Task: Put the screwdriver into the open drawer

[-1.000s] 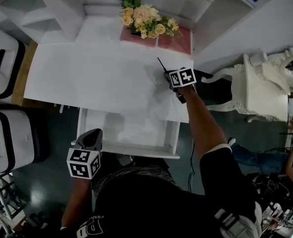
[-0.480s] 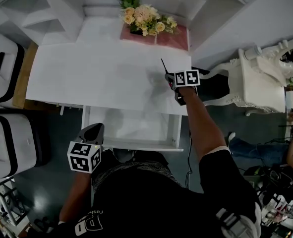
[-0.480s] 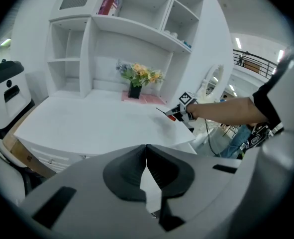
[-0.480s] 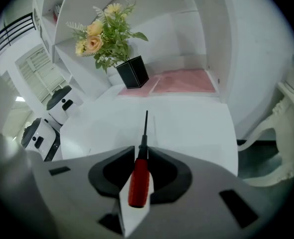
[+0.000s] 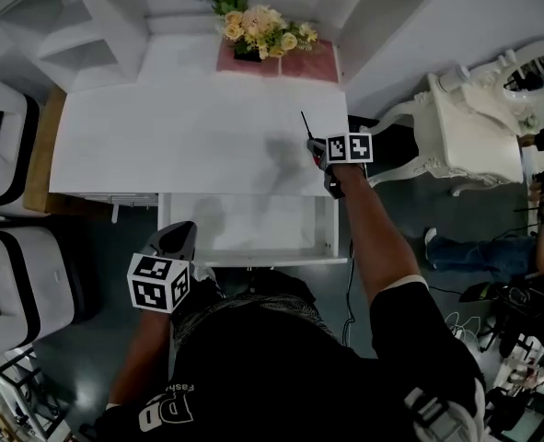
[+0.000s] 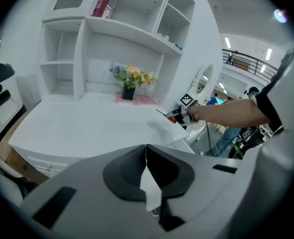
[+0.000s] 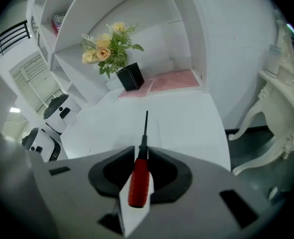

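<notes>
My right gripper (image 5: pixel 319 151) hangs over the right end of the white desk top (image 5: pixel 179 145), just behind the open drawer's (image 5: pixel 253 226) right corner. It is shut on the screwdriver (image 7: pixel 139 179), gripping the red handle; the thin black shaft (image 5: pixel 305 125) sticks out ahead over the desk. The left gripper view shows the screwdriver (image 6: pixel 172 118) small and far off. The drawer is pulled out toward me and its white floor shows bare. My left gripper (image 5: pixel 176 243) is at the drawer's front left corner, its jaws (image 6: pixel 146 151) shut with nothing between them.
A black vase of flowers (image 5: pixel 253 30) stands on a pink mat at the back of the desk, under white shelves (image 6: pixel 117 29). A white ornate chair (image 5: pixel 465 127) stands to the right, white machines (image 5: pixel 5 127) to the left. Another person's legs (image 5: pixel 483 254) are at the far right.
My right gripper has risen slightly with the screwdriver and rolled, its marker cube now level. The left gripper has barely shifted. The head view has drifted.
</notes>
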### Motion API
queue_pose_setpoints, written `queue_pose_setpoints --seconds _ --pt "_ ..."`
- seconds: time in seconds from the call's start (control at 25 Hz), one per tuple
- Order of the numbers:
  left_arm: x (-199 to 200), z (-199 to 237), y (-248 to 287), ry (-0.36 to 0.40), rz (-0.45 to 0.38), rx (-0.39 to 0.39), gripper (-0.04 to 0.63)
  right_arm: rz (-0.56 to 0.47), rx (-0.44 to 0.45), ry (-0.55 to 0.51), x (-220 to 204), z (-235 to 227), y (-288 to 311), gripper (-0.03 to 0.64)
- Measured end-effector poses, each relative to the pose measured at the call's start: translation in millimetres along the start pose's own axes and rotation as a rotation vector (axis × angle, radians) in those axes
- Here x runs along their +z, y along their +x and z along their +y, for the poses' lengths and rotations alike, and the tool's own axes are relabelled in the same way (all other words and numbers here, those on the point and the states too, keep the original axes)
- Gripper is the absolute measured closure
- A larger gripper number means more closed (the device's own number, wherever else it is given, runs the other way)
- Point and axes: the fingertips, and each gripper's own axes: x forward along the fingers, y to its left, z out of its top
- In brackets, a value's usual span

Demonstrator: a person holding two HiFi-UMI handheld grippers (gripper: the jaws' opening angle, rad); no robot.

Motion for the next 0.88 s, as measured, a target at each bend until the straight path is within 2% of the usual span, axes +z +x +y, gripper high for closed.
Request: queue_pose_setpoints --seconds 0.88 --pt "-12 -12 -18 0.114 0.014 -0.14 0.58 -0.114 -0.02 0.13 -67 38 -70 0.525"
